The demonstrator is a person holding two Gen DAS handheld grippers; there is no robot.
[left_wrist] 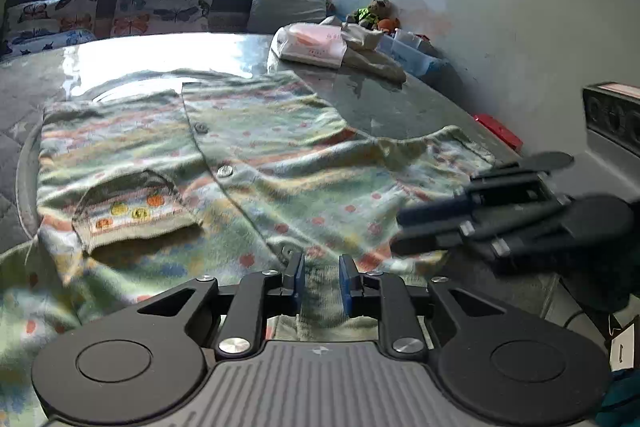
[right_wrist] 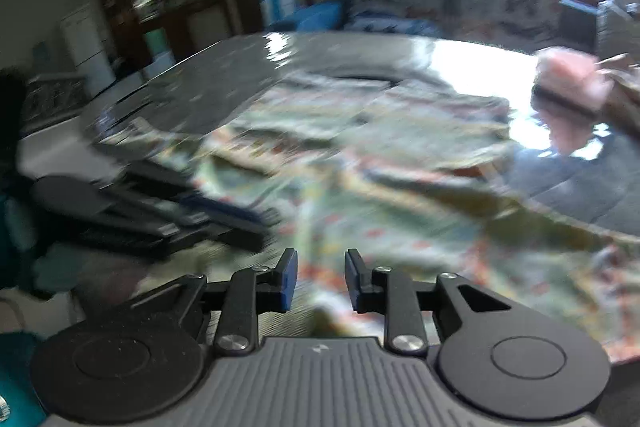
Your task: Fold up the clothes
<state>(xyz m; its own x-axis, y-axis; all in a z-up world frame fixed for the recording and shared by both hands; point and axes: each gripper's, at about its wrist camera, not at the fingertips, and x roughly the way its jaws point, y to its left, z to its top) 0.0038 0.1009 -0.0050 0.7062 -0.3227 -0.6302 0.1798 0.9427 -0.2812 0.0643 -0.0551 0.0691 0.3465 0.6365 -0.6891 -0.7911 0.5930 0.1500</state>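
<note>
From the left wrist view, we see the left gripper at the near edge of the table, its jaws narrowly parted with a strip of the cardigan's hem running between the blue pads; whether the pads press the cloth we cannot tell. The cardigan lies spread flat over the near half of the table, its button line running from the near edge toward the far edge, one sleeve folded across the left front. This view alone shows a sharp picture of the buttons, a pink packet near the far right edge, and the right gripper coming in from the right, over the cardigan's right side.

From the right wrist view, heavily blurred, our right gripper has its jaws spread a little, nothing pinched, the cardigan beneath. Only here the left gripper appears from the side, low at the cloth's near edge.
</note>
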